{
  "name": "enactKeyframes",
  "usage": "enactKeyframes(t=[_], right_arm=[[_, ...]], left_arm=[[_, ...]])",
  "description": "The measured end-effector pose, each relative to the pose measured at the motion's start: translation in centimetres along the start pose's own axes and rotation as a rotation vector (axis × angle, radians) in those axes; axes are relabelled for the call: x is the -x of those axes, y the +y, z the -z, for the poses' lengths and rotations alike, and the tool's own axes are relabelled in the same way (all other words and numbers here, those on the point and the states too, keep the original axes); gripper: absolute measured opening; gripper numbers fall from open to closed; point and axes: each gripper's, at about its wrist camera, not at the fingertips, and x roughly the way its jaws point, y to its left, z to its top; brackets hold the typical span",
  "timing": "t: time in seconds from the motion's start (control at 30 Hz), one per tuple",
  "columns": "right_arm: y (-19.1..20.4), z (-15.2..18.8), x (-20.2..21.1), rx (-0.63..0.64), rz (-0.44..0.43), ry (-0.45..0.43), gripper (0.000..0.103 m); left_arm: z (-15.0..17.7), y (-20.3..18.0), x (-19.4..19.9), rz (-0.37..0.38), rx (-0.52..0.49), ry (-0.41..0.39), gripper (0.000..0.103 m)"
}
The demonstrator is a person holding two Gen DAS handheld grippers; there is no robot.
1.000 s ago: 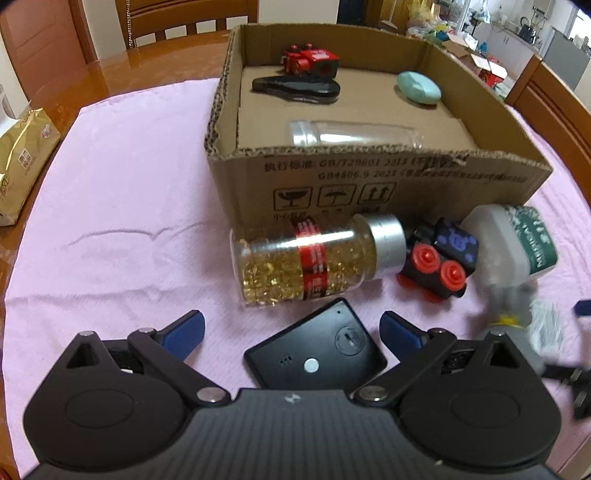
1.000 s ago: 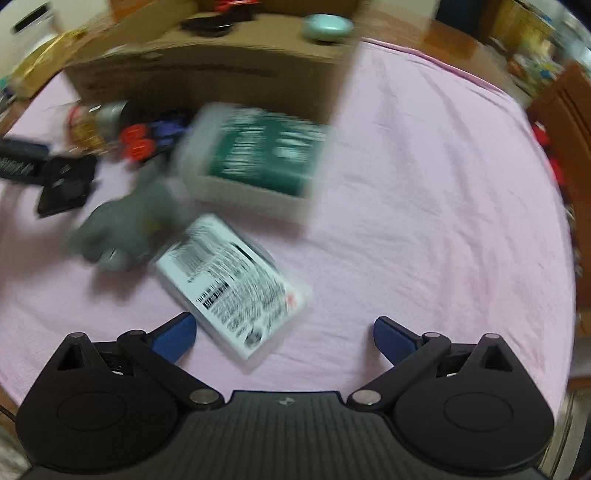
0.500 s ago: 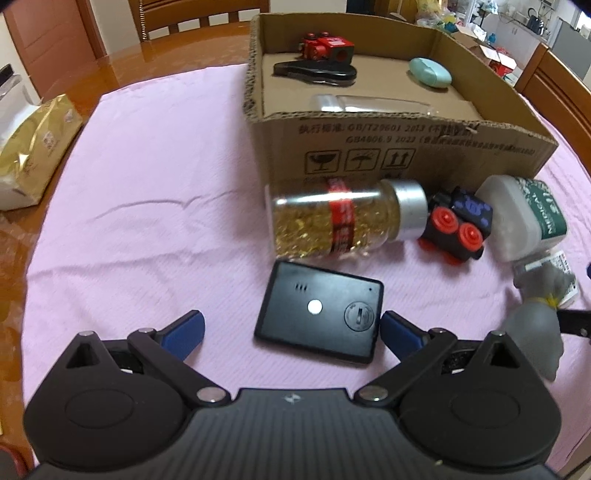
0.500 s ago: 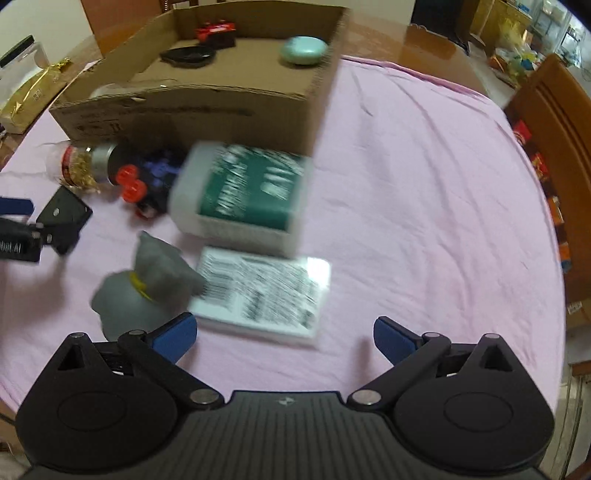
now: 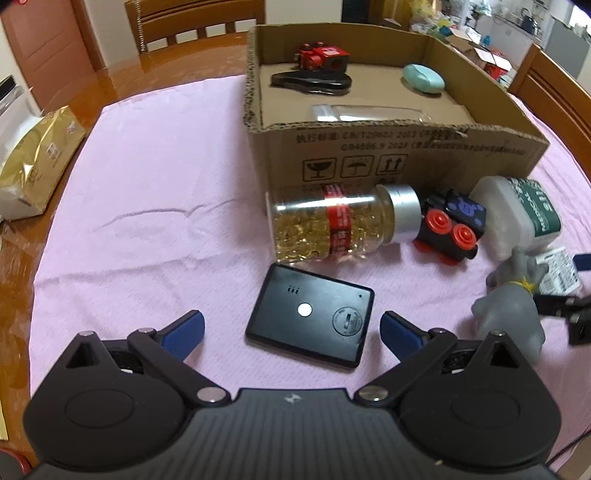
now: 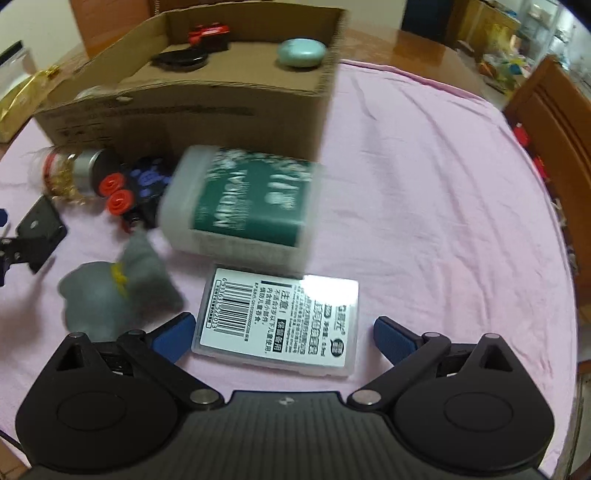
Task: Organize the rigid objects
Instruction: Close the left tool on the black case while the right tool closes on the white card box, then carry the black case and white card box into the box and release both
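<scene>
My left gripper (image 5: pixel 291 326) is open, its blue fingertips either side of a flat black device (image 5: pixel 310 314) on the pink cloth. Beyond it lie a jar of yellow capsules (image 5: pixel 340 225), a black toy train (image 5: pixel 448 230) and a white bottle with a green label (image 5: pixel 517 214). My right gripper (image 6: pixel 284 332) is open around a clear labelled case (image 6: pixel 279 321). A grey plush (image 6: pixel 110 291) lies to its left, the green-label bottle (image 6: pixel 240 203) behind. The cardboard box (image 5: pixel 399 155) holds a red toy (image 5: pixel 321 55), a black item (image 5: pixel 312 81), a teal oval (image 5: pixel 423 79) and a clear tube (image 5: pixel 369 112).
A gold packet (image 5: pixel 33 155) lies at the table's left edge. Wooden chairs stand behind the table (image 5: pixel 195 22) and at the right (image 6: pixel 550 122). Open pink cloth (image 6: pixel 443 184) stretches right of the box.
The left gripper drew back and rose, so the black device now lies ahead of its fingertips. The right gripper swung until the clear case sits between its open fingers.
</scene>
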Motion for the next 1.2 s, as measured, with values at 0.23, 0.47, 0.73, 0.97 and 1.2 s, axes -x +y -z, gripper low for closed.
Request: enactKeyframes(t=[0.23,0.47,0.73,0.97,1.2], right_arm=[[-0.9,-0.3,-0.3,0.034,-0.02,-0.001,0.103],[-1.1,0.7,0.3,0.049,-0.026,-0.03,0.103],[-1.1,0.5,0.2,0.054,-0.029,-0.029,0.103],[-1.1,0.2,0.1,0.044,-0.025,-0.026,0.103],[-0.5,-0.4,-0.2,0.023,-0.016,-0.023,0.103]], left_arm=[[0.1,-0.7,-0.7,0.015,-0.094,-0.004,0.101],[0.0,-0.8,-0.9,0.069,-0.217,-0.042,0.081],[-0.3,-0.6,-0.4,0.126,-0.236,-0.043,0.069],[0.5,-1.0,0.3,0.129,-0.204,0.005,0.069],[1.0,-2.0,0.5,0.124,-0.248,0.022,0.07]])
